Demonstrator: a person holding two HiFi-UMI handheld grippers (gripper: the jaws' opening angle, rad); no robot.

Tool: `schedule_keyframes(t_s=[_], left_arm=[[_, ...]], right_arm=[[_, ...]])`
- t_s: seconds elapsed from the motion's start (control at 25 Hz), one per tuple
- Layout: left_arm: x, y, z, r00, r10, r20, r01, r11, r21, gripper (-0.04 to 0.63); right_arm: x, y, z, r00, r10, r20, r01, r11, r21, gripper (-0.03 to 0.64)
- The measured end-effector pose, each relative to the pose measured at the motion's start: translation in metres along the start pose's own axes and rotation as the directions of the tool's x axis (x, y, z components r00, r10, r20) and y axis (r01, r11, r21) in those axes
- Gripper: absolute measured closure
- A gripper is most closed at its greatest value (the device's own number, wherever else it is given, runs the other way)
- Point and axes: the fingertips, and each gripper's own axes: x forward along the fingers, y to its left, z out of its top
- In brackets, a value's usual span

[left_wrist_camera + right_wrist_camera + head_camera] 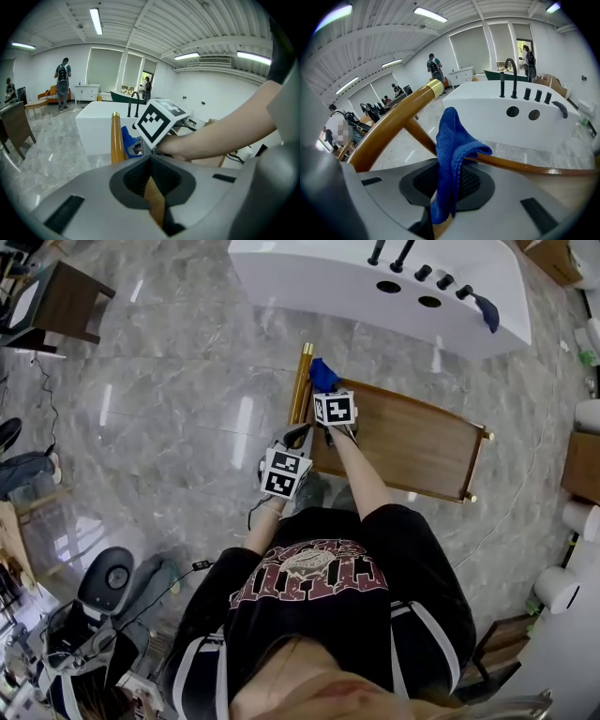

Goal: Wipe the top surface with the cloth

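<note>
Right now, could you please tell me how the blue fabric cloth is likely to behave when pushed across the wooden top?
The blue cloth is probably floppy: it droops in folds above the right gripper, whose jaws pinch it. It likely bunches rather than slides flat, and looks light.

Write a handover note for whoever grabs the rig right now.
Left gripper: shut on the left edge of the wooden top.
Right gripper: shut on the blue cloth, at the top's far-left corner beside the gold rail.
Done: cloth gripped and at the top; no wiped area can be told.
Left: likely sweep the cloth across the whole top toward its right end.
</note>
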Motion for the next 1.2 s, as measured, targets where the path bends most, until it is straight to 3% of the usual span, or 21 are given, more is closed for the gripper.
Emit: schedule_keyframes(t_s=[0.32, 0.44, 0.6, 0.92, 1.2], left_arm=[[-0.004, 0.004, -0.003, 1.000, -0.025, 0.019, 0.025, 1.000, -0.005, 0.548], [-0.003, 0.001, -0.002, 1.000, -0.028, 0.008, 0.028, 0.999, 0.024, 0.548], [-0.002, 0.004, -0.005, 1.000, 0.006, -0.001, -0.006, 0.999, 0.043, 0.548], [0.005, 0.006, -0.002, 0.999, 0.045, -0.004, -0.045, 0.998, 0.039, 0.548], [0.006, -0.002, -0.010, 0.994, 0.081, -0.067, -0.073, 0.990, 0.121, 0.548]], right_arm=[[0.024, 0.006, -0.010, 0.999, -0.046, -0.001, 0.046, 0.998, -0.049, 0.538], [0.025, 0.003, -0.011, 0.998, -0.063, 0.005, 0.064, 0.997, -0.052, 0.538], [0.026, 0.004, -0.010, 0.997, -0.072, -0.006, 0.071, 0.990, -0.124, 0.538], [0.026, 0.000, -0.009, 0.997, -0.075, -0.011, 0.073, 0.987, -0.144, 0.538], [0.022, -0.001, -0.012, 0.998, -0.069, -0.016, 0.065, 0.986, -0.156, 0.538]])
